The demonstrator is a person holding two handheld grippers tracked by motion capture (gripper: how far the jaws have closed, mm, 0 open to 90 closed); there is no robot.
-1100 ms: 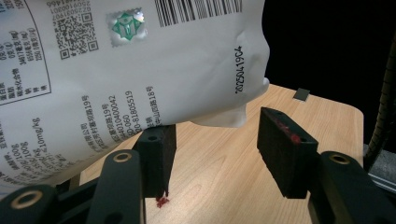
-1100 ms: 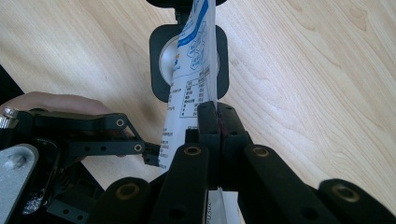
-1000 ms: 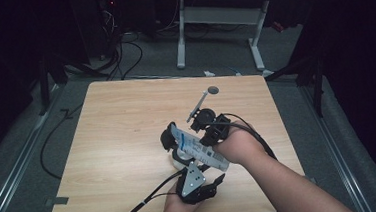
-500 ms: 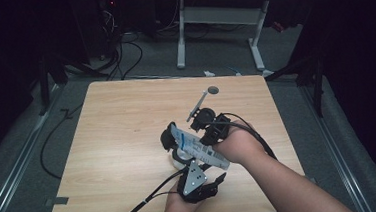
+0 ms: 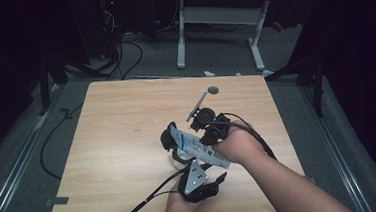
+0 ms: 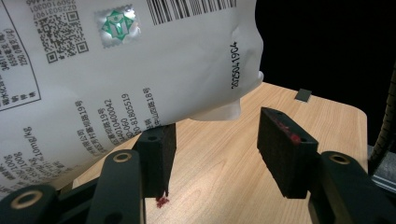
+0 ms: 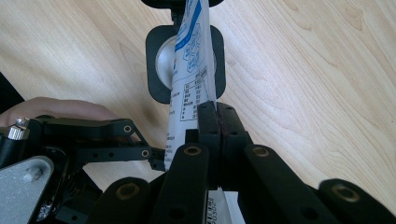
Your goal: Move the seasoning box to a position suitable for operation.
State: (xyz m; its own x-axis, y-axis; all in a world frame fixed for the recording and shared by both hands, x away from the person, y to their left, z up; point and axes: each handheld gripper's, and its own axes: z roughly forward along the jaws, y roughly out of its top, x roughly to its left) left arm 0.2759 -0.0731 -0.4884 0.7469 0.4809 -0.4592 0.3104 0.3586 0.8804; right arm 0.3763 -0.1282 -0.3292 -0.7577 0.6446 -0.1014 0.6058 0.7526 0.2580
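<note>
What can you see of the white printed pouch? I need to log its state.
The pouch is a white, flexible-looking packet printed with black text, barcode, QR code, a green emblem and blue graphics. It is held above the wooden table, slanted. The right gripper is clamped shut on its edge. The left gripper stands open just beneath it; contact there is unclear.
</note>
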